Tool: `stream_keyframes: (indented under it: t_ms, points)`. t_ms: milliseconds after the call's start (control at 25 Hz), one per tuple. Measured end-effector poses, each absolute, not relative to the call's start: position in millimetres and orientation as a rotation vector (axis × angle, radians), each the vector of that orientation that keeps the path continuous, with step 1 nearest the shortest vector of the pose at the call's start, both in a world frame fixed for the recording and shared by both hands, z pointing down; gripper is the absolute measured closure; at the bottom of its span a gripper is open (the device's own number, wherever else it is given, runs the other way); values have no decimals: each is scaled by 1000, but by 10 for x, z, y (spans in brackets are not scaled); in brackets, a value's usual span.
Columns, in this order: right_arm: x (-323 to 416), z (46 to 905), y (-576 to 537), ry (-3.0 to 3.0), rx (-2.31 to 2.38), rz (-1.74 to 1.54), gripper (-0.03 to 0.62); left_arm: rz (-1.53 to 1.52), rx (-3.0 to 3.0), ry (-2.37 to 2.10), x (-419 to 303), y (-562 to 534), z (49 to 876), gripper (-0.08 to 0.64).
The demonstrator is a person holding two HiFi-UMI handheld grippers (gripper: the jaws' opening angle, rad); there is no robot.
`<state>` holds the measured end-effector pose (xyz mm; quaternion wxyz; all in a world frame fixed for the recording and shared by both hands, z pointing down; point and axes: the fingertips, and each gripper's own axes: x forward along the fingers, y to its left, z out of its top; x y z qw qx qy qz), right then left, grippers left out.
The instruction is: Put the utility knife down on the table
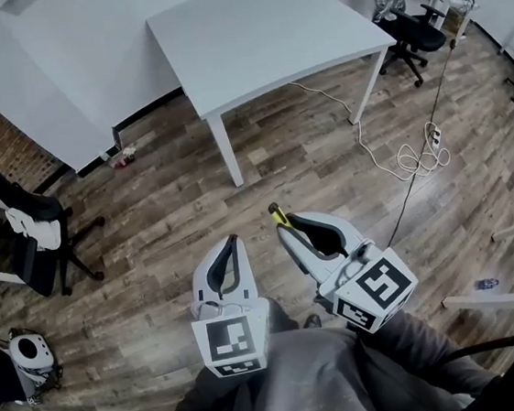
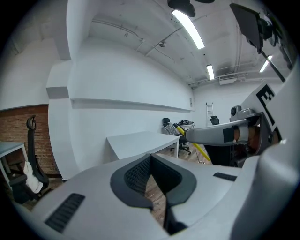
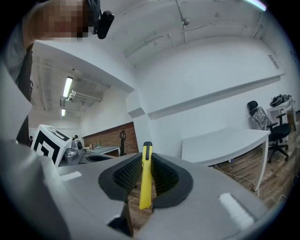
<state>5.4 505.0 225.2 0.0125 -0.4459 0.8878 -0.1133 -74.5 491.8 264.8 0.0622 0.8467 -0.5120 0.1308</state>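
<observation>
A yellow utility knife (image 3: 146,177) with a black tip stands upright between the dark pads of my right gripper (image 3: 146,180), which is shut on it. From above, the knife's yellow end (image 1: 278,213) pokes out past the right gripper (image 1: 289,225), held over the wooden floor. My left gripper (image 1: 233,246) hangs beside it, jaws closed together with nothing between them (image 2: 151,176). The white table (image 1: 256,39) stands ahead, well beyond both grippers; it appears too in the left gripper view (image 2: 140,140) and the right gripper view (image 3: 220,140).
A black office chair (image 1: 407,22) sits right of the table, another chair (image 1: 29,226) at the left. A white cable and power strip (image 1: 413,155) lie on the floor at right. A white wall (image 1: 49,76) runs behind the table.
</observation>
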Motion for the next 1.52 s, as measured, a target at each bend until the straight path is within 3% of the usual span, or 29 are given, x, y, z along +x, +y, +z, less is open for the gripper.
stream_keyframes:
  t_ms: [680, 1520]
  points:
    - [15, 2274, 4453, 2756, -1467, -382, 531, 412, 2533, -1491, -863, 4268, 2814, 558]
    - [884, 2331, 3331, 2744, -1326, -423, 531, 508, 2534, -1603, 21, 3247, 2665, 558]
